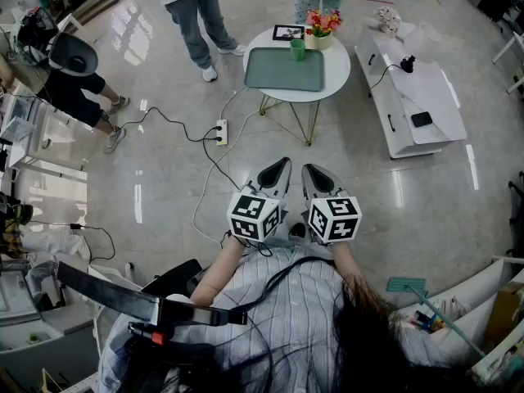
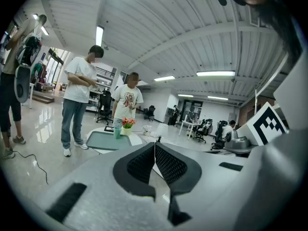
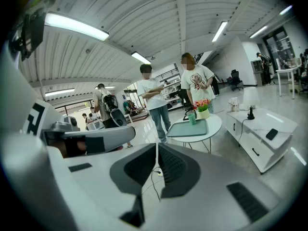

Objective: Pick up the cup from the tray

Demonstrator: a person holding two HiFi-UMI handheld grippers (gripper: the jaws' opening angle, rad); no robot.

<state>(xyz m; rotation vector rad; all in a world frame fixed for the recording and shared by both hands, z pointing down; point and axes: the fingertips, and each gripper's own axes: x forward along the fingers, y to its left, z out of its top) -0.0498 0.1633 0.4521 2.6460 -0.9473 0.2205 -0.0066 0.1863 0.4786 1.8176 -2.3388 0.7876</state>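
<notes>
Partly hidden: cup (image 1: 297, 49) is small and far; whether it stands inside the tray (image 1: 285, 70) rim is unclear.
Head view only: whole round table (image 1: 339, 67); left gripper (image 1: 277, 165) and right gripper (image 1: 314, 170) side by side.
Gripper views only: left fingers pressed together, empty; right fingers likewise together, empty.
Cup versus fingers: well apart, ahead of the 2 grippers, at the tray's far edge beside flowers (image 1: 322, 23).

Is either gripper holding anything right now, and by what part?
Nothing is held: the left gripper and the right gripper are shut on nothing.
</notes>
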